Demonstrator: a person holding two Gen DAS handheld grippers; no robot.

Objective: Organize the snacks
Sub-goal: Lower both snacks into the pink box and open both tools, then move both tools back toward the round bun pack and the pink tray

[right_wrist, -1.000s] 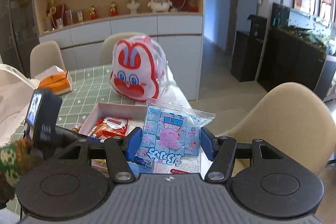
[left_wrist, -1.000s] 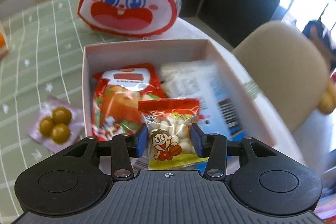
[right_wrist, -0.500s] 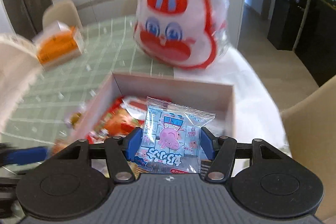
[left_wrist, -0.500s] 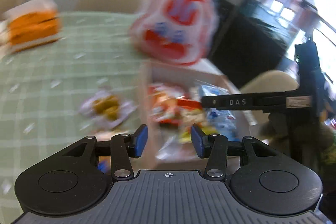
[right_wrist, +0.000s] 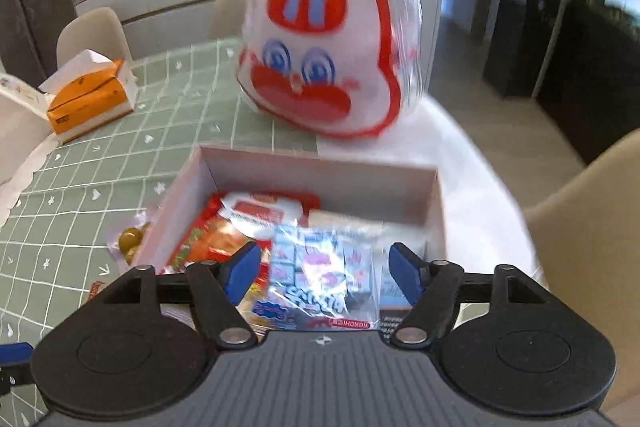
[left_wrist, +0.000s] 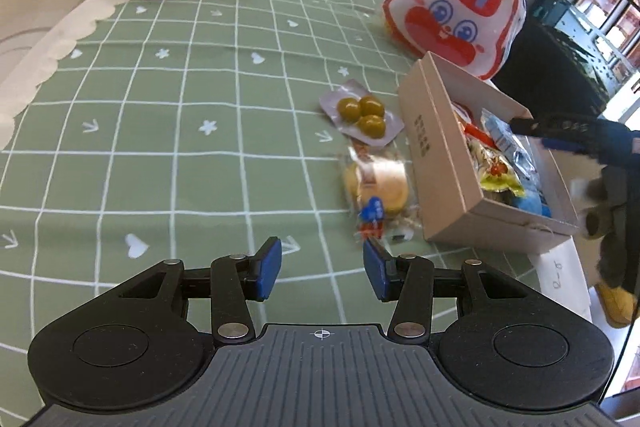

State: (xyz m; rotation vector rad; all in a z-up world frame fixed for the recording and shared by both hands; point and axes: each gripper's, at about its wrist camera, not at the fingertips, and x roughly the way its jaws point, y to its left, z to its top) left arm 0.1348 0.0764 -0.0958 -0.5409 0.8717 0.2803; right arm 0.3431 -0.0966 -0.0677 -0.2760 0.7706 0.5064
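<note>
My right gripper (right_wrist: 320, 269) had just spread, dropping the clear blue candy packet (right_wrist: 320, 279) into the open cardboard box (right_wrist: 320, 167). Left gripper (left_wrist: 322, 269) spread, empty; next I would pinch the wrapped bun (left_wrist: 376, 183).

At the bottom of the frame the right gripper (right_wrist: 322, 273) is seen with its jaws spread, having just been opening; the blue candy packet (right_wrist: 320, 283) lies between them, clear of both pads, atop other snacks in the cardboard box (right_wrist: 320, 169). A red snack bag (right_wrist: 224, 231) fills the box's left part. Behind the box, at upper centre, a rabbit-faced bag (right_wrist: 324, 43) is stood on the table (right_wrist: 120, 155). An orange tissue box (right_wrist: 90, 99) is seen at the left, and a packet of green olives (right_wrist: 130, 239) just beside the box's left wall.
</note>
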